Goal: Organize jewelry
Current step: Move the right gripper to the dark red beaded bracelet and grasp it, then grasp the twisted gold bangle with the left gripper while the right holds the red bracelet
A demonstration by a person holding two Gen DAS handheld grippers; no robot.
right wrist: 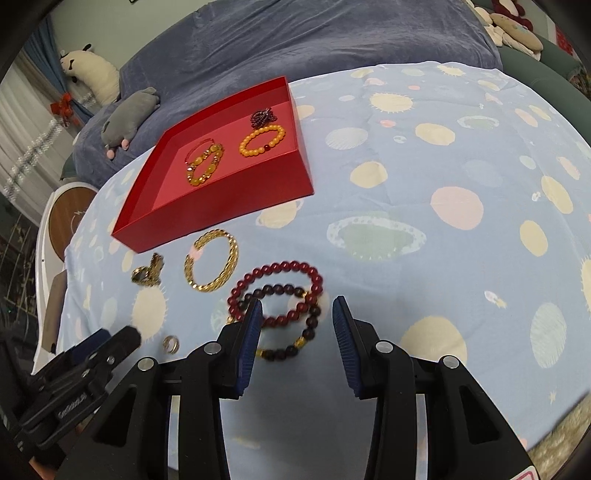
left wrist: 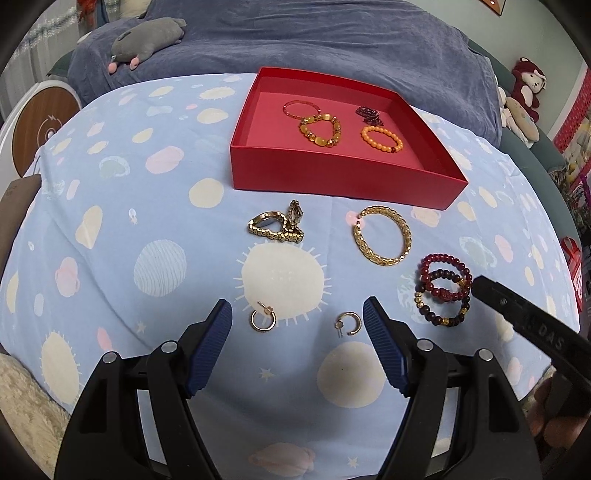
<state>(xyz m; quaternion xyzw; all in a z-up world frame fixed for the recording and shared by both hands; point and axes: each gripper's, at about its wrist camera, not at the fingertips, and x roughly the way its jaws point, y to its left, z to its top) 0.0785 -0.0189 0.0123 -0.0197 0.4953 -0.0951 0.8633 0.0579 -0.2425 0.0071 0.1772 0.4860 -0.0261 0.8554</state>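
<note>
Below, the left tool [left wrist: 297, 314] stands open over two gold hoop earrings [left wrist: 263, 319] on a blue planet-print sheet [left wrist: 110, 229]. The right tool [right wrist: 297, 312] is open too, with nothing gripped, over two dark bead bracelets [right wrist: 280, 295]. Farther out lie a gold bangle [left wrist: 380, 236] and a gold watch [left wrist: 275, 227]. Beyond them, a red box [left wrist: 332, 177] holds four bracelets. Behind are a blue blanket [left wrist: 332, 40] and plush toys [left wrist: 147, 35].

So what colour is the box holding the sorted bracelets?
Red box, with a lighter pinkish-red floor; clearest in the left wrist view.
</note>
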